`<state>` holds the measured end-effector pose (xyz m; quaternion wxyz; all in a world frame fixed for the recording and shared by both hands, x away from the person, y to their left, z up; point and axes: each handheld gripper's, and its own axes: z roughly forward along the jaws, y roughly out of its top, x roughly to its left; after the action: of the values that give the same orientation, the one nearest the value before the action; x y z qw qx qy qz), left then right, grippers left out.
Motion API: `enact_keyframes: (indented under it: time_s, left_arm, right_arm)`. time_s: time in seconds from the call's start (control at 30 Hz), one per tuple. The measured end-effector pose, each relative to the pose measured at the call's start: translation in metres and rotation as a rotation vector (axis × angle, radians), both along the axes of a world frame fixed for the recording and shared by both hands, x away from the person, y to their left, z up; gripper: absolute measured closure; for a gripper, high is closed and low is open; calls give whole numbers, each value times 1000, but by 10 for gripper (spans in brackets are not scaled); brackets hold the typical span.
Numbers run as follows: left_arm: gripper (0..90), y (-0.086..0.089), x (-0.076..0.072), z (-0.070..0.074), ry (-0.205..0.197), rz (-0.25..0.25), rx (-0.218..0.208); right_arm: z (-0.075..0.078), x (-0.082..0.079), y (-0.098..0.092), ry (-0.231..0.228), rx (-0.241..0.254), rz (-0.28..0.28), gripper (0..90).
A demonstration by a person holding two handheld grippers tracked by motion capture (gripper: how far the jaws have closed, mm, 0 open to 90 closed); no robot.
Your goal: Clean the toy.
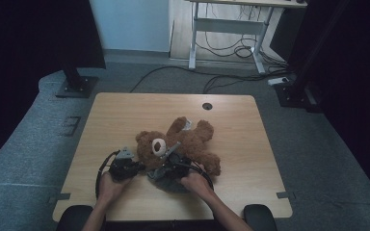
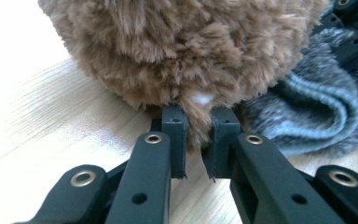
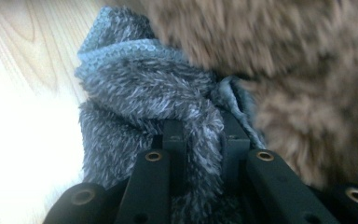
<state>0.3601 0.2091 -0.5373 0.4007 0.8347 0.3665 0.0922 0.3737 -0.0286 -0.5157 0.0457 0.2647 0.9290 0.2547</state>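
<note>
From the high view we find the brown teddy bear lying on its back near the middle of the wooden table, head toward the person's left, with a grey fuzzy garment bunched at its near side. Both forearms come in from the bottom edge and meet close together at the bear; the left gripper sits just beside the head and the right gripper lies over the garment, angled up toward the bear's body. We judge the work to be dressing the bear, one tool steadying it while the other works the cloth. In the left gripper view the left gripper reaches level along the tabletop, its jaws drawn close and pinching a tuft of brown fur at the underside of the teddy bear, likely to keep it from sliding; the garment lies just to one side. In the right gripper view the right gripper has its jaws clamped on a fold of the garment, with the teddy bear right against it, a hold suited to pulling the cloth onto the bear.
</note>
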Motion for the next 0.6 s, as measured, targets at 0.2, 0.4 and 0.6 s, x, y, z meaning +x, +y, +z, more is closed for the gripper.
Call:
enact_keyframes:
  time_s: [0.2, 0.4, 0.6]
  left_arm:
    - [797, 0, 0, 0, 1, -1, 0]
    - [796, 0, 0, -1, 3, -2, 1]
    - [793, 1, 1, -2, 9, -5, 2]
  right_arm:
    - [-2, -6, -23, 28, 36, -19, 768]
    - [-2, -17, -45, 37, 34, -31, 768]
    - [0, -29, -78, 36, 21, -72, 767]
